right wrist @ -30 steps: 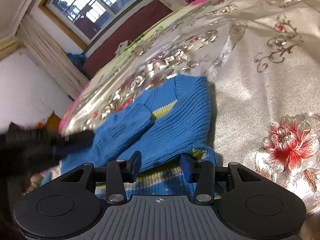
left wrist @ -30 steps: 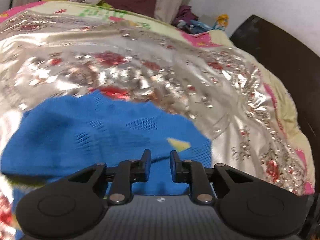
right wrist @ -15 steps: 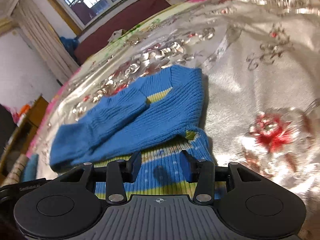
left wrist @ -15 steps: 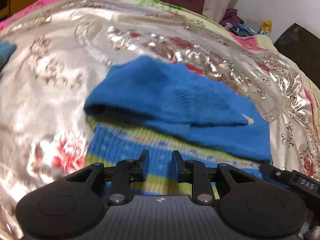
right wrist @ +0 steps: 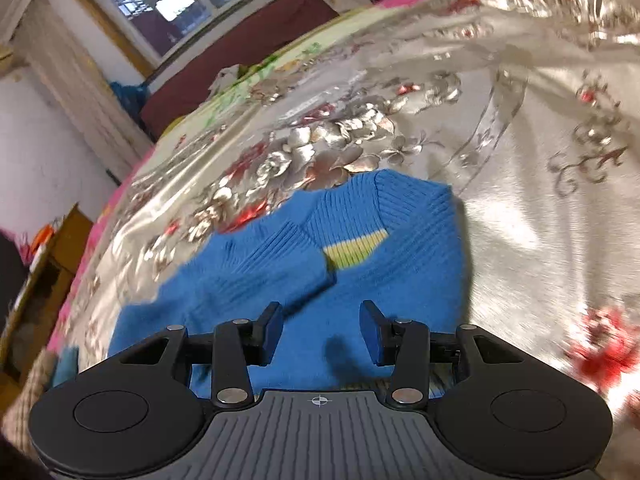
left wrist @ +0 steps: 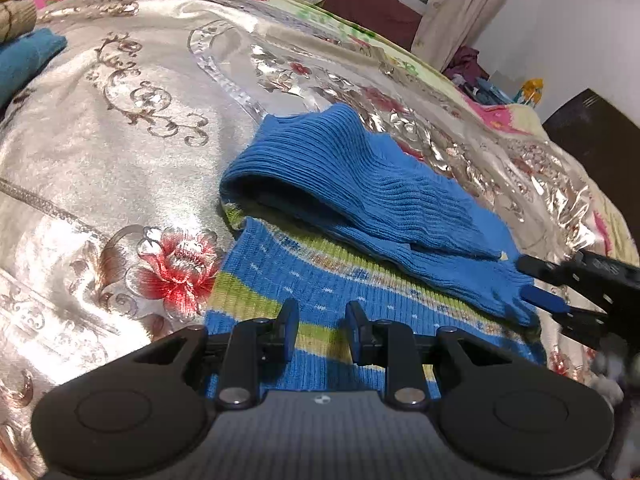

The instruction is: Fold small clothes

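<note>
A small blue knit sweater (left wrist: 360, 184) with yellow-green stripes lies on the bed, its sleeves folded across the body. In the left wrist view my left gripper (left wrist: 322, 320) hovers over the striped hem, its jaws a little apart with nothing between them. My right gripper (left wrist: 536, 282) shows at the right edge of that view, beside the sweater's far corner. In the right wrist view the sweater (right wrist: 400, 248) fills the middle, and my right gripper (right wrist: 320, 328) stands open just above its plain blue folded part, holding nothing.
A shiny silver bedspread (left wrist: 120, 140) with red flowers covers the bed. A teal folded cloth (left wrist: 24, 60) and a beige knit piece (left wrist: 16, 20) lie at the far left. Dark furniture (left wrist: 592, 140) stands at the right, a wooden cabinet (right wrist: 52, 248) beside the bed.
My left gripper has let the sleeve lie and drawn back and down to the striped hem. My right gripper has moved forward from the hem to over the folded blue part.
</note>
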`<action>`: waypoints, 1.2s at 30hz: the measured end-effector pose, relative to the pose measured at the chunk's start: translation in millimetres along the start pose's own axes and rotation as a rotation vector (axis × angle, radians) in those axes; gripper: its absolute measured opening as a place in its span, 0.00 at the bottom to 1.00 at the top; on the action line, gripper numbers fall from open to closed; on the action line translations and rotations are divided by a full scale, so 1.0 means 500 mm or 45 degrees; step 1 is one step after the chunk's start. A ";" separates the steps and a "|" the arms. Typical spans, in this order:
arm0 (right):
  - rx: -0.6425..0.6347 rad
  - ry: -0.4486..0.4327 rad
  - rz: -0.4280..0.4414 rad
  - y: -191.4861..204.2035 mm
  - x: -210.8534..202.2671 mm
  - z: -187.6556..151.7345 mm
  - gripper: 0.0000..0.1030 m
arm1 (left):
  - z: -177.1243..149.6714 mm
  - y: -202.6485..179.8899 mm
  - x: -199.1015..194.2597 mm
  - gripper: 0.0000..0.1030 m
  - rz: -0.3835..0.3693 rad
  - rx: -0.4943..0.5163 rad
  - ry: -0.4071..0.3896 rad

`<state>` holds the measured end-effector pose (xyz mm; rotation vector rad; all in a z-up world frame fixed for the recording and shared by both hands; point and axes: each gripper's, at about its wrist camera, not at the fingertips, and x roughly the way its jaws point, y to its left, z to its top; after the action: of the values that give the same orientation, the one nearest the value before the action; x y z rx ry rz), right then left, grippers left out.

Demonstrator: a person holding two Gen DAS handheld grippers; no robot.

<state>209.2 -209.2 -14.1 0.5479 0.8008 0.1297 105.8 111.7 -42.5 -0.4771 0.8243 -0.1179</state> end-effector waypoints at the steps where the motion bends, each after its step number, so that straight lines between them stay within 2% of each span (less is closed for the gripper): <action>1: 0.011 0.007 -0.006 0.000 0.012 0.005 0.42 | 0.000 0.001 0.001 0.30 -0.006 -0.001 0.000; 6: 0.100 0.056 0.029 -0.001 0.054 0.011 0.42 | 0.004 0.001 0.007 0.31 -0.020 0.020 -0.003; 14: 0.202 0.063 0.076 0.002 0.080 0.024 0.42 | 0.008 0.007 0.009 0.34 -0.050 0.007 0.002; 18: 0.261 0.076 0.063 -0.005 0.099 0.027 0.40 | 0.007 0.007 0.009 0.35 -0.052 0.011 0.002; 19: 0.281 0.072 0.068 -0.008 0.100 0.028 0.38 | 0.007 0.006 0.009 0.36 -0.051 0.013 0.002; 21: 0.294 0.066 0.070 -0.010 0.101 0.030 0.23 | 0.006 0.003 0.009 0.36 -0.048 0.019 0.003; 23: 0.295 0.073 0.091 -0.009 0.102 0.036 0.12 | 0.006 0.001 0.011 0.36 -0.045 0.026 0.004; 24: 0.291 0.070 0.106 -0.006 0.100 0.040 0.09 | 0.006 0.000 0.011 0.37 -0.044 0.030 0.003; 32: 0.231 -0.063 0.251 0.028 0.005 0.085 0.07 | 0.006 0.002 0.005 0.38 -0.050 0.021 -0.022; 36: 0.198 -0.139 0.231 0.003 -0.072 0.062 0.07 | 0.008 0.005 -0.001 0.42 -0.047 0.011 -0.042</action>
<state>206.3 -232.0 27.2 0.7683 0.6572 0.2037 108.3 115.4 -40.9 -0.4850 0.7829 -0.1473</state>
